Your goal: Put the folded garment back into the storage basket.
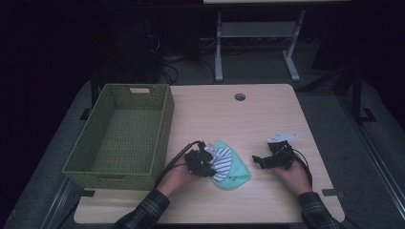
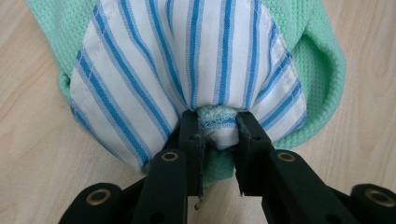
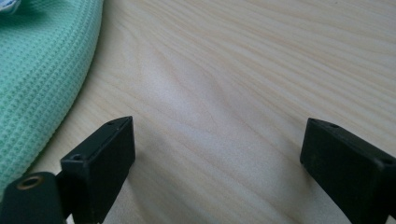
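Striped white-and-blue cloth (image 2: 187, 70) is bunched between the left gripper's (image 2: 217, 126) fingers (image 2: 189, 135), and they're pinching it right at a gathered seam, with a nub of mint edge caught in there too. That's a firm bite: pads pressing fabric from both sides, closed down to a narrow gap that the cloth fills.

The bundle sits on the table (image 1: 248, 119) just right of the left gripper (image 1: 203, 160) in the high view, at about its 3 o'clock, a green waffle-weave cloth (image 1: 236, 169) with the striped piece lying on top. In the left gripper view the fabric fans out toward 12 o'clock from the pinch point, so the long run of the cloth lies straight ahead of the fingers.

Over on the other side, the right gripper (image 1: 260, 161) rests on the table with its fingers (image 3: 100, 154) spread wide and nothing between them but bare wood. The green cloth's edge lies at its 10 o'clock, near but apart.

The woven green basket (image 1: 122, 136) stands at the left gripper's 10 o'clock, close by. The left hand is plainly the nearer one to it, so my read is a lift and swing leftward over the rim comes next.

No labels, brands or writing readable anywhere.
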Tool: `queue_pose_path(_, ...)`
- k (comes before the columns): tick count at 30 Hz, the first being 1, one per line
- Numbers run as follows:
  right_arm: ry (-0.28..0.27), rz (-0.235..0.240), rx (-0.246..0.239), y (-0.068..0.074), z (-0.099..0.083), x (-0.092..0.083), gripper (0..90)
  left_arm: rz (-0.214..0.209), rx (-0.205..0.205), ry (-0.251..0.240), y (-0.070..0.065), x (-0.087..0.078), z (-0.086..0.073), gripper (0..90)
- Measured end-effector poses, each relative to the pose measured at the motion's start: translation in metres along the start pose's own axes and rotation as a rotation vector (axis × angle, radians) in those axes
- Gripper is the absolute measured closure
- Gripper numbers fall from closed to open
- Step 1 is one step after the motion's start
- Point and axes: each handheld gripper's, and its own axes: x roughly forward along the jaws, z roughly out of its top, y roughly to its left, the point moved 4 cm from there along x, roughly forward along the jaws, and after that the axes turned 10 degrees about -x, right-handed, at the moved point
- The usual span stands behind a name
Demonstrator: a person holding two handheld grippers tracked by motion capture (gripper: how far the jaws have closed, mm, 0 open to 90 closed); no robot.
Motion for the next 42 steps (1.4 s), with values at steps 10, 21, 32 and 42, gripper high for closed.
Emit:
queue_pose_path(10, 0.003, -0.006, 0.007, 0.0, 0.0, 0.0, 9.6, -0.014, 0.01, -0.057, -0.004, -0.025, 0.01, 75.7)
queue_pose_path(21, -0.001, -0.008, 0.008, 0.0, 0.0, 0.0, 9.6, -0.033, -0.038, -0.111, -0.002, -0.051, 0.02, 75.7)
queue_pose_path(32, 0.0, -0.01, 0.012, 0.0, 0.0, 0.0, 9.6, -0.031, -0.052, -0.15, 0.001, -0.084, 0.033, 75.6)
queue_pose_path(42, 0.001, -0.013, 0.013, 0.0, 0.0, 0.0, 9.6, -0.012, -0.047, -0.178, 0.008, -0.118, 0.04, 75.5)
